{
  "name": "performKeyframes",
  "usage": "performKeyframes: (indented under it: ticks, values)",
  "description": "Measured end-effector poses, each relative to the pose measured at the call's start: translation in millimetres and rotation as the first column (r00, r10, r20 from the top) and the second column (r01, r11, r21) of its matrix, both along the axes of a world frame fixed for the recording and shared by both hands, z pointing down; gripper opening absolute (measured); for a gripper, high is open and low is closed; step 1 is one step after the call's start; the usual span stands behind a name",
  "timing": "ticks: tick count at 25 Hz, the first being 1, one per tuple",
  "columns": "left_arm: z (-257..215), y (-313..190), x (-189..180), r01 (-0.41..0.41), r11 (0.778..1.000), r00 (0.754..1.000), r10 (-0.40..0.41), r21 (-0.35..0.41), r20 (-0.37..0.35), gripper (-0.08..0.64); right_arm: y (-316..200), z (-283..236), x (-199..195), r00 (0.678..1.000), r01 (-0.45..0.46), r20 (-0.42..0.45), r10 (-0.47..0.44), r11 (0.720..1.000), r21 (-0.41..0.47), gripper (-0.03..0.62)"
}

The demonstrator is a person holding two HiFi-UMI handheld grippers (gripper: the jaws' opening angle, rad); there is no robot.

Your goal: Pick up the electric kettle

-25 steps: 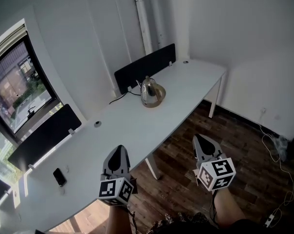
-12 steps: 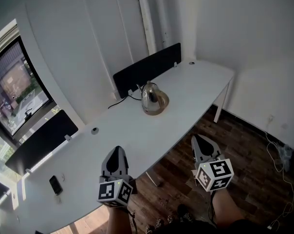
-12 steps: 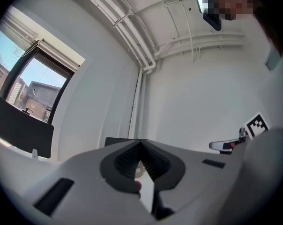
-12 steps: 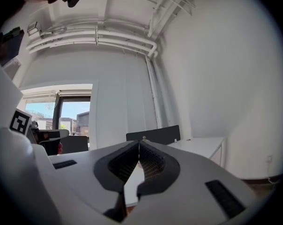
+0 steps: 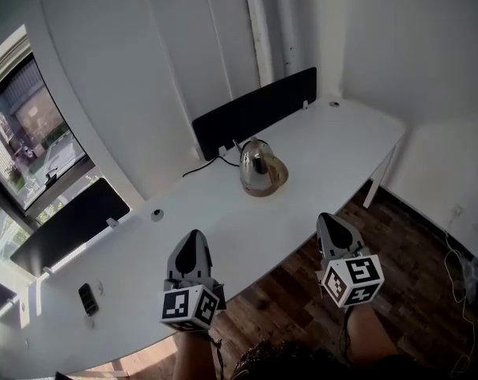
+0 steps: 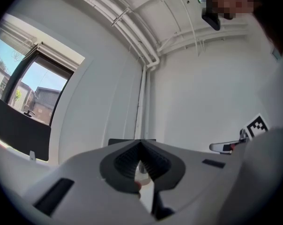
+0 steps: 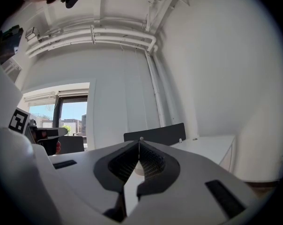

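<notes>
Held left gripper (image 5: 193,240) and right gripper (image 5: 328,222) level, jaws together and empty, probably because only approaching. Found kettle (image 5: 259,167) upright on the table (image 5: 223,220), just before a black panel (image 5: 255,113), well apart from both.

Inventory — one stainless-steel electric kettle (image 5: 263,167); one long white desk (image 5: 223,216); two black rectangular desk screens (image 5: 255,113), (image 5: 69,224); one small black phone (image 5: 87,298); two grey two-jaw grippers — left gripper (image 5: 194,240), right gripper (image 5: 328,222).
</notes>
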State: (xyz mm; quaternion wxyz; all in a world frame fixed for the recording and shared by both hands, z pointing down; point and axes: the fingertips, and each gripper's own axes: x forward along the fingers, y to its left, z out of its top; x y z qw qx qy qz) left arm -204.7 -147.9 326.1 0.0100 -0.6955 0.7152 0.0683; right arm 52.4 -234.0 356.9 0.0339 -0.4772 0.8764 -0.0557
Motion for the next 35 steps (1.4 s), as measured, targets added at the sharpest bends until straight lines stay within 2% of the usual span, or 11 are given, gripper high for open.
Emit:
performKeyframes:
  ticks: [4, 8, 21, 30, 35]
  values:
    - [-1, -20, -10, 0.01, 1.0, 1.0, -0.011, -0.005, -0.009, -0.003, -21, 1, -9, 1.0, 0.01, -0.001, -0.01, 1.0, -0.007, 0.008]
    - [0, -47, -19, -0.013, 1.0, 1.0, 0.013, -0.006, 0.001, -0.003, -43, 6, -21, 1.0, -0.004, -0.006, 0.004, 1.0, -0.015, 0.008]
    - [26, -147, -64, -0.098, 0.994, 0.994, 0.096, -0.047, -0.052, -0.003, -121, 24, -66, 0.995, -0.088, -0.045, 0.086, 0.995, -0.049, 0.008]
    - [42, -183, -88, -0.153, 0.986, 0.987, 0.149, -0.07, -0.055, -0.003, -152, 50, -84, 0.984, -0.171, -0.066, 0.165, 0.982, -0.085, 0.011]
    - [54, -192, -97, -0.155, 0.984, 0.986, 0.149, -0.088, -0.068, -0.003, -169, 78, -92, 0.977, -0.207, -0.086, 0.197, 0.968, -0.144, 0.139]
